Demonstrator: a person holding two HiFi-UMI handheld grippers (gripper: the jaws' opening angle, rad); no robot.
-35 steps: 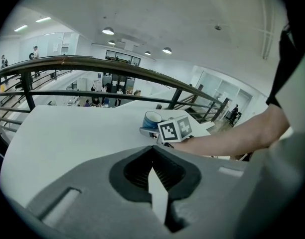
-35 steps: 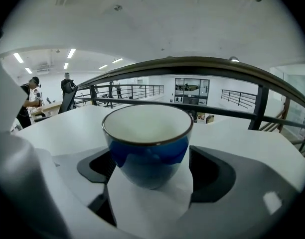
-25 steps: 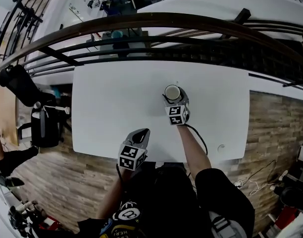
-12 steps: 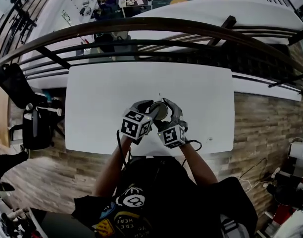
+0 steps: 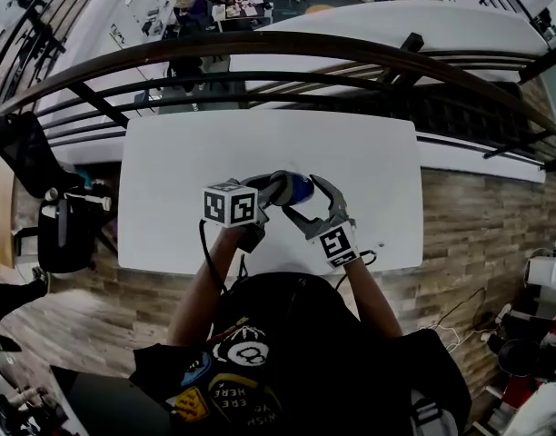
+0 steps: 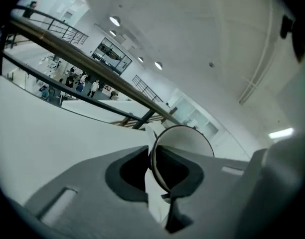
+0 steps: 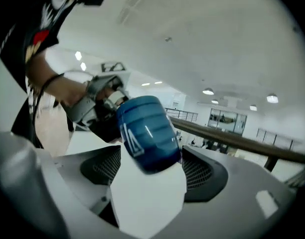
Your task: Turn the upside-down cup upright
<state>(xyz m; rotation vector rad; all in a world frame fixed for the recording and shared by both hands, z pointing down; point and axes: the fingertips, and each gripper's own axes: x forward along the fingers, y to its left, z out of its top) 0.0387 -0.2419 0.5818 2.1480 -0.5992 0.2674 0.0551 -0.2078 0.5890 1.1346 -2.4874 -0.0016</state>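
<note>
The blue cup (image 5: 301,188) hangs on its side above the white table (image 5: 187,171), between both grippers. My right gripper (image 5: 305,198) is shut on its ribbed blue body (image 7: 147,133), which fills the gap between that gripper's (image 7: 150,168) jaws. My left gripper (image 5: 280,189) comes in from the left at the cup's mouth. In the left gripper view the cup's thin rim and pale inside (image 6: 190,141) run between the gripper's (image 6: 157,158) jaws, which are closing on the wall. The right gripper view shows the left gripper (image 7: 105,101) clamped at the cup's far end.
A dark curved railing (image 5: 260,48) runs behind the table's far edge. A black chair (image 5: 64,230) stands left of the table on the wooden floor. The person's arms and dark shirt (image 5: 296,352) fill the near side.
The right gripper has lifted the cup off the table and tipped it onto its side. The left gripper has risen from the table's front edge and met the cup's mouth.
</note>
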